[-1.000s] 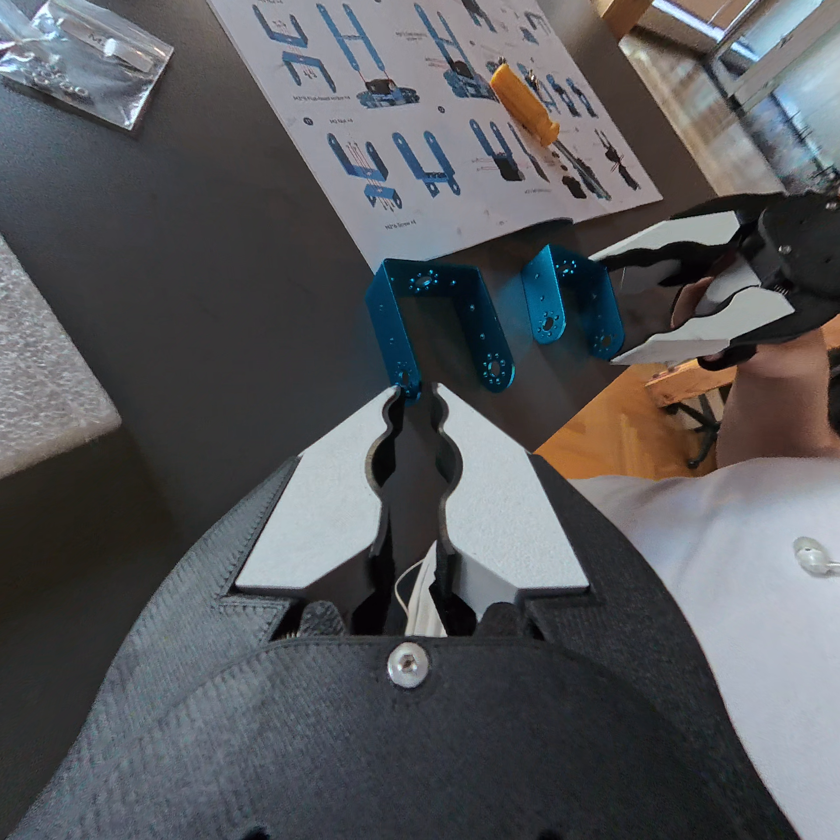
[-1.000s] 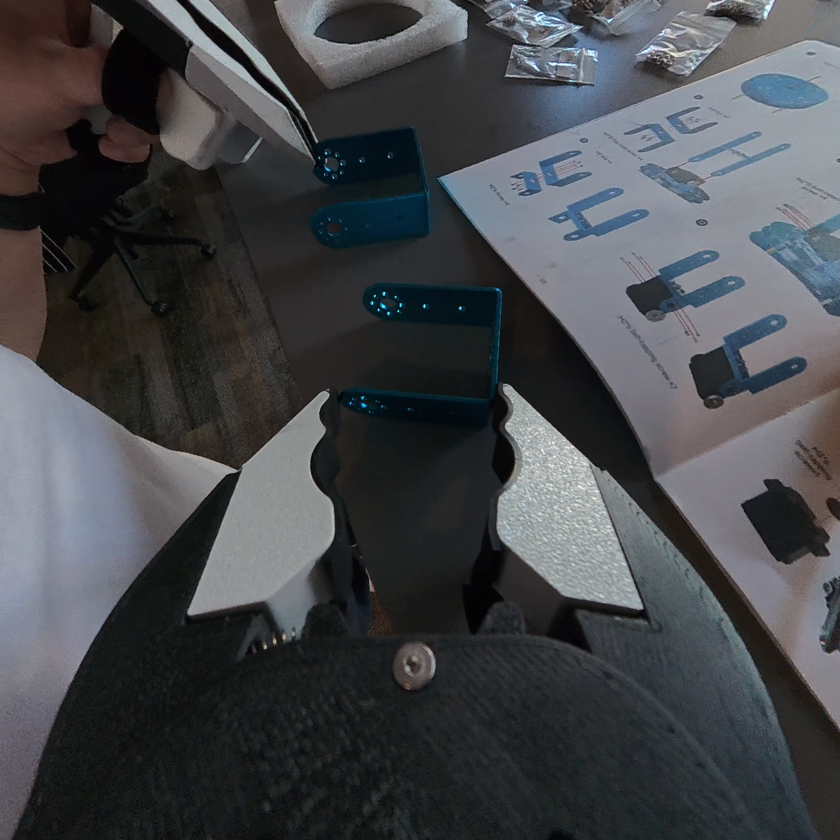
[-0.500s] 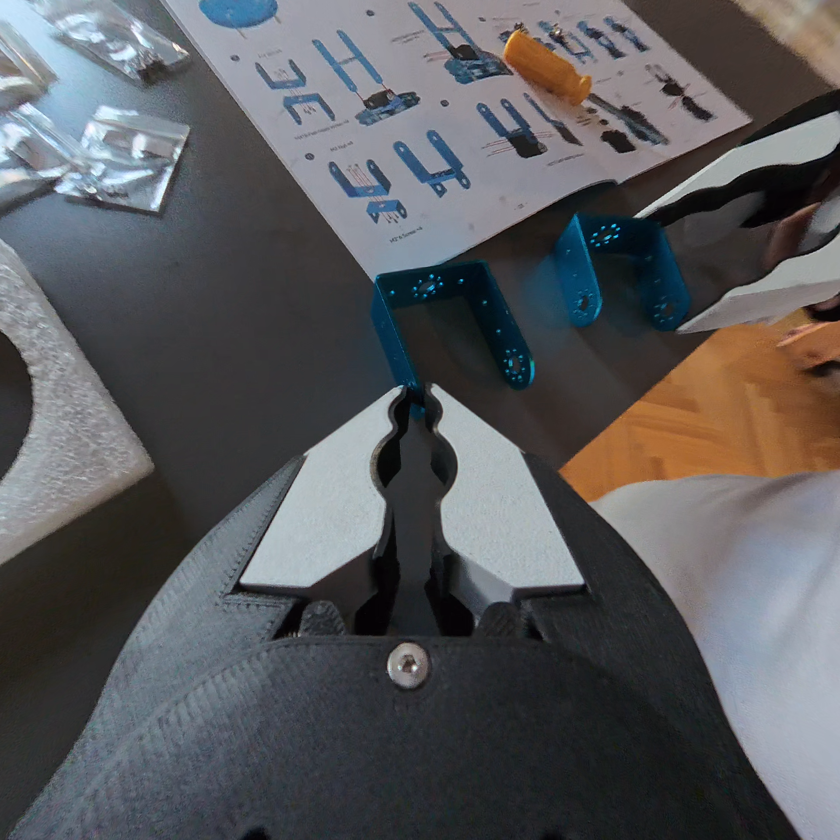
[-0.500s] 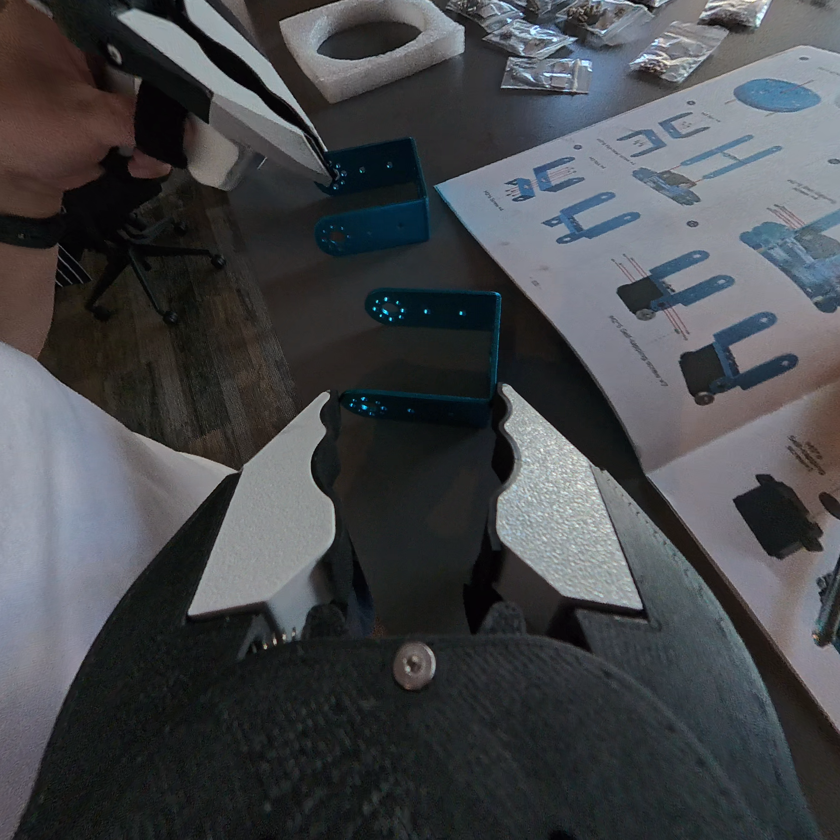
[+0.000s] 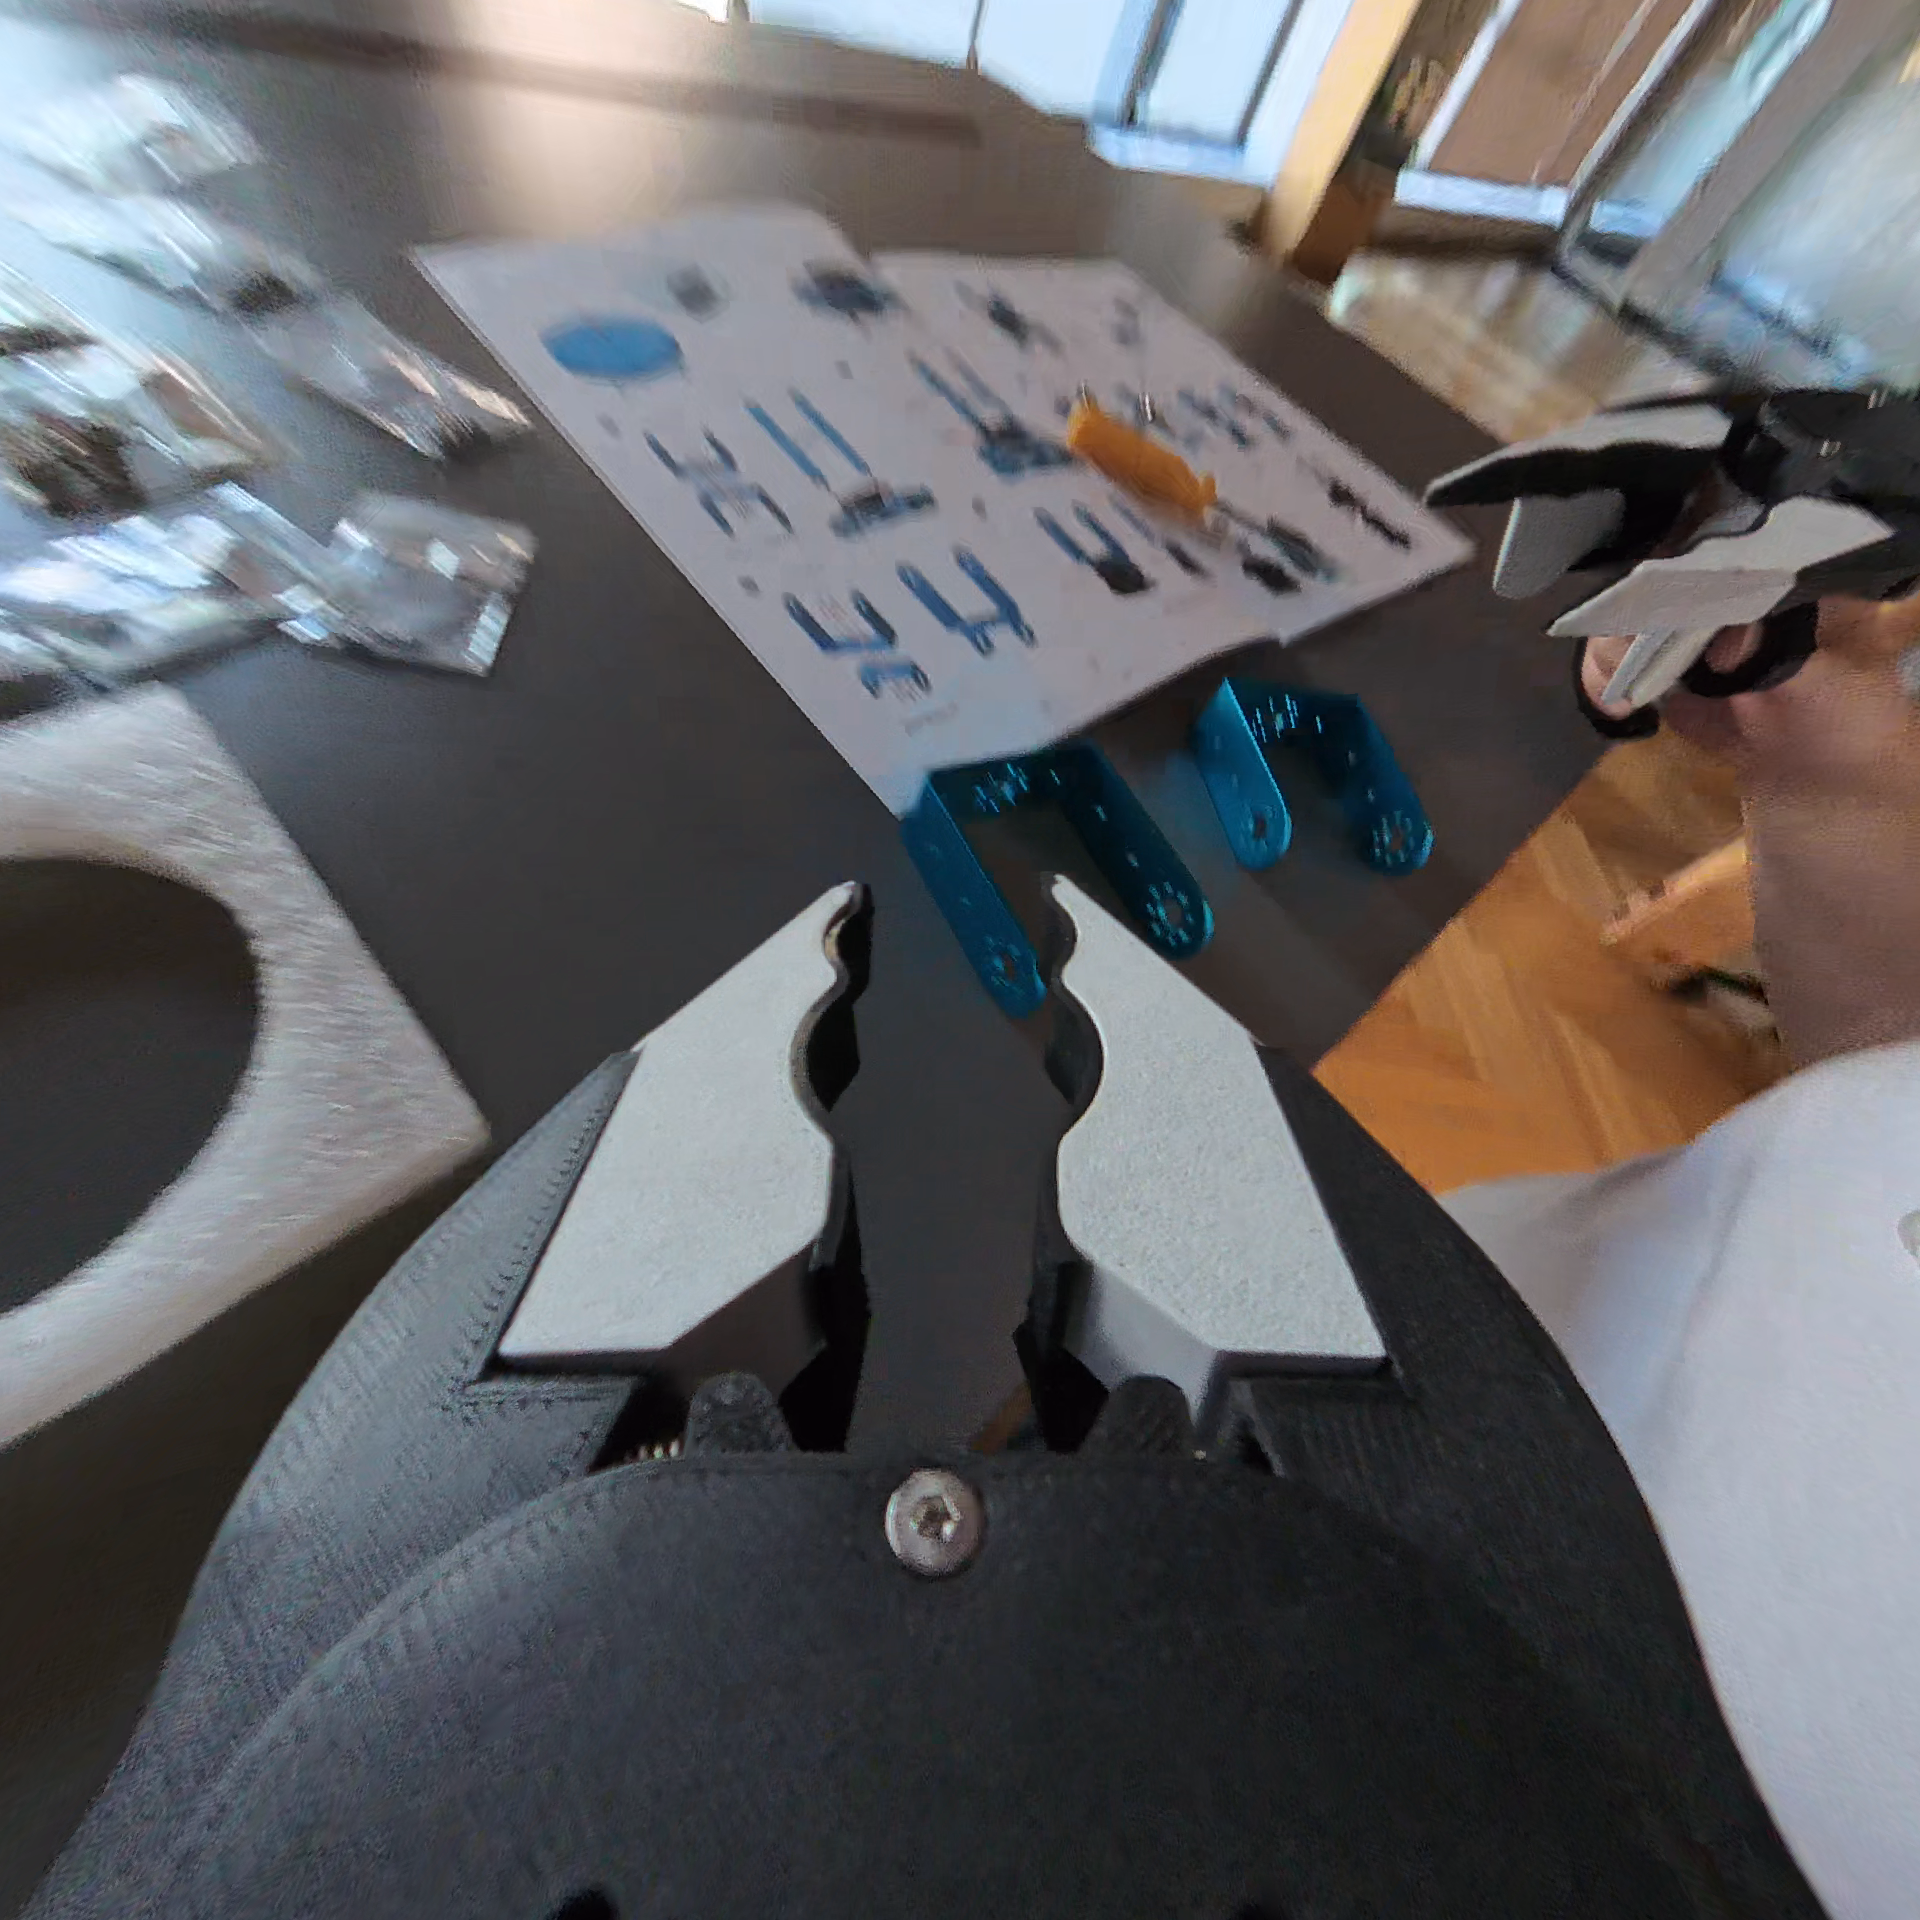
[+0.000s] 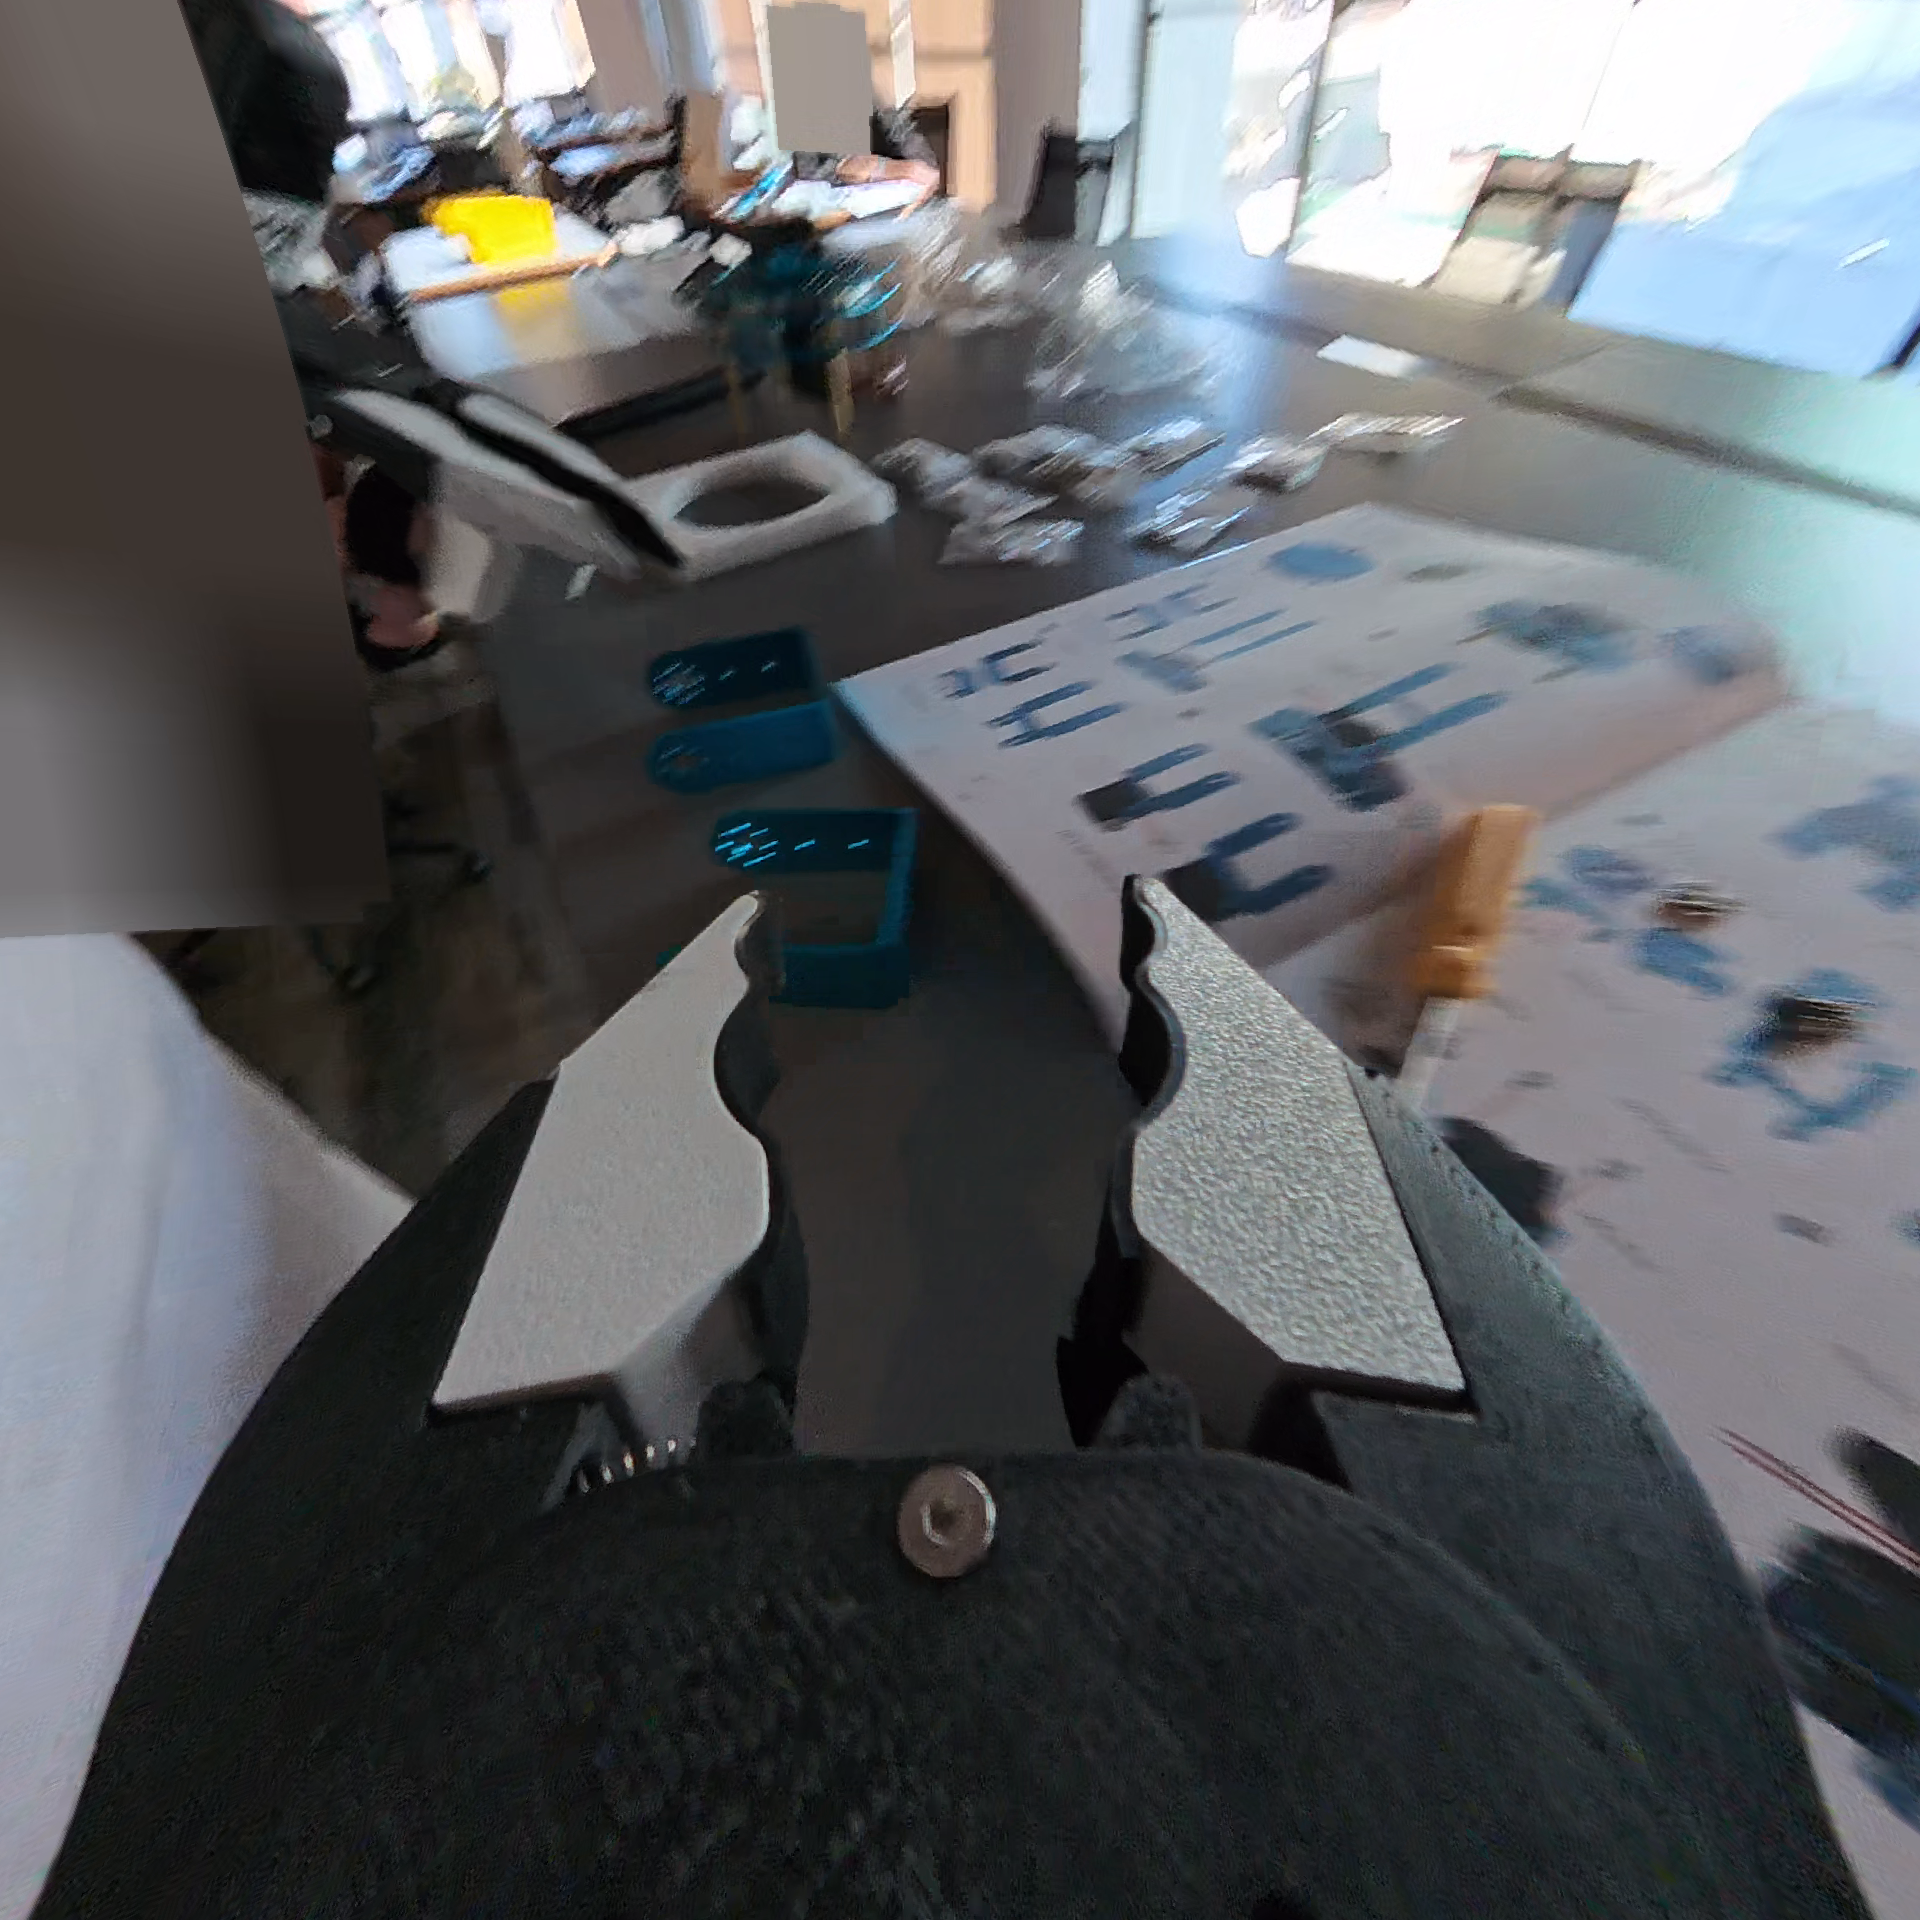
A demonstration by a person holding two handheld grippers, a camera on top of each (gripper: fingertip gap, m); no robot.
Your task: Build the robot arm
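Observation:
My left gripper (image 5: 956, 902) is open and empty, with its tips just short of the near arm of a blue U-shaped metal bracket (image 5: 1153, 883) lying on the dark table (image 5: 623, 810). A second blue bracket (image 5: 1242, 790) lies to its right near the table's edge. My right gripper (image 6: 945, 899) is open and empty, raised above that second bracket (image 6: 810, 842); the first bracket (image 6: 743, 743) lies beyond it. Each gripper shows in the other's view: the right (image 5: 1507, 561) and the left (image 6: 660, 551). Both views are blurred.
A white instruction sheet (image 5: 935, 468) with blue drawings lies behind the brackets, with an orange-handled screwdriver (image 5: 1138, 457) on it. A white foam block with a round hole (image 5: 260, 1091) and several clear plastic bags (image 5: 416, 582) lie at the left. The table's edge and a wooden floor (image 5: 1507, 1018) are at the right. The left tips stand about 6 cm off the blue U-shaped metal bracket (image 5: 1153, 883).
My left gripper has opened, let go of the bracket's arm and drawn back. My right gripper has lifted away from the second bracket. Both cameras have tilted up.

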